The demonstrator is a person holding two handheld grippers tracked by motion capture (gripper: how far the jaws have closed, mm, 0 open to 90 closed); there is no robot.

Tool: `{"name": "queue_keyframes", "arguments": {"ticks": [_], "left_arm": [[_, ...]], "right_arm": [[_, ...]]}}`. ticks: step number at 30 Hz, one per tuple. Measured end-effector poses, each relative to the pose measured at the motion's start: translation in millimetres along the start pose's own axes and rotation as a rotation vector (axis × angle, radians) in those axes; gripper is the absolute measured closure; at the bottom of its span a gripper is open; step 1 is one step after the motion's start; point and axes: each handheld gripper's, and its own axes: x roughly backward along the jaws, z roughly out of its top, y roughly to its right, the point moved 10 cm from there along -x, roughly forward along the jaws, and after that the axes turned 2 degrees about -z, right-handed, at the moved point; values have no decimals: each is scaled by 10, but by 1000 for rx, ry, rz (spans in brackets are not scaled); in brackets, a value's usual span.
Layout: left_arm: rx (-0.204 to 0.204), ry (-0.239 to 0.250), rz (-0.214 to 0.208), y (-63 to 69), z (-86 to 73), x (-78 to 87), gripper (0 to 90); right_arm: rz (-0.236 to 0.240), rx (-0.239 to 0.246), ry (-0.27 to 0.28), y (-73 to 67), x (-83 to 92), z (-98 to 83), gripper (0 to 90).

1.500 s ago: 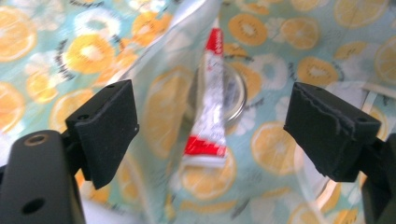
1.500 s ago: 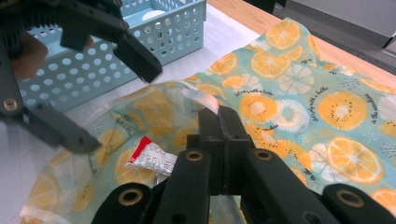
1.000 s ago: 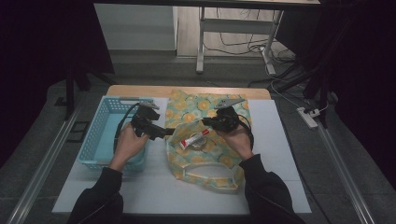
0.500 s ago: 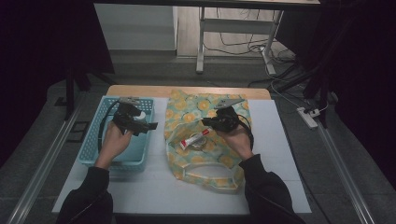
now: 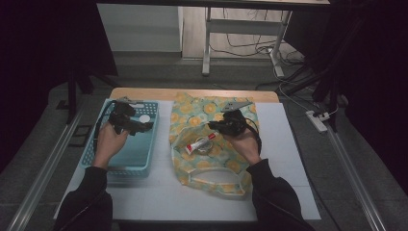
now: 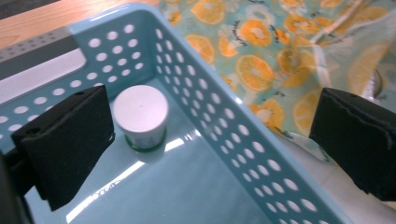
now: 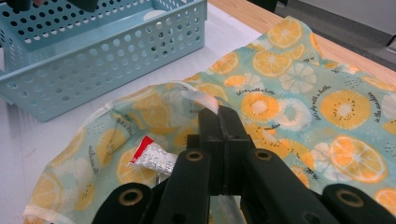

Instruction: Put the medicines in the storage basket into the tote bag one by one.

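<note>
Left gripper (image 6: 219,135): two blocky matte-black foam pads (image 6: 65,144), edges slightly ragged. Right gripper (image 7: 219,116): black jaws, black linkage arms with round pivot holes. Grey three-cornered plate (image 5: 235,104) atop right gripper. Black cables. Dark long sleeves (image 5: 276,197).

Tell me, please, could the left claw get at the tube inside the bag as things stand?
Probably yes: the right claw is shut on the bag rim, holding the mouth open, so the tube lies exposed; the left claw is open over the basket.

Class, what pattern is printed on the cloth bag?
Orange citrus slices on pale green cloth bag, clearest in the right gripper view.
</note>
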Motion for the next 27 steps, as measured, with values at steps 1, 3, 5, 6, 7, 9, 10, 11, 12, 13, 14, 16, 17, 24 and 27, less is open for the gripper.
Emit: {"name": "queue_keyframes", "arguments": {"ticks": [1, 3, 5, 6, 7, 9, 10, 11, 12, 13, 14, 16, 17, 24, 27], "left_arm": [[3, -1, 5, -27, -2, -6, 0], [8, -6, 14, -74, -10, -22, 0], [11, -13, 19, -109, -22, -41, 0], [8, -14, 21, -131, -24, -56, 0], [10, -17, 31, -154, -27, -67, 0], [35, -34, 55, -205, -39, -88, 0], [44, -43, 60, -227, -46, -100, 0], [52, -52, 70, -252, -53, -115, 0], [57, -62, 83, -277, -61, -131, 0], [61, -70, 88, -292, -69, -145, 0], [64, -79, 94, -311, -77, -166, 0], [63, -106, 126, -358, -102, -214, 0], [58, -117, 128, -368, -112, -235, 0], [38, -172, 142, -422, -148, -377, 0], [38, -176, 129, -427, -138, -435, 6]], "right_arm": [[-1, 0, 0, 0, 3, 1, 900], [-1, -1, 2, 0, 2, 3, 900], [0, 0, -1, 1, 2, 1, 900], [1, 0, 0, -1, 0, 1, 900], [0, 0, -2, -1, -1, 0, 900], [0, 1, -3, -2, -4, -2, 900], [1, 2, -3, -3, -5, -2, 900], [1, 2, -3, -5, -5, -1, 900], [1, 2, -3, -5, -4, 0, 900], [1, 2, -2, -5, -2, 1, 900], [1, 1, -1, -5, -1, 3, 900], [2, 0, 0, -2, 2, 4, 900], [1, 0, 1, -1, 2, 4, 900], [3, 3, 2, -5, 1, 6, 900], [2, 2, 2, -2, 2, 7, 900]]}}
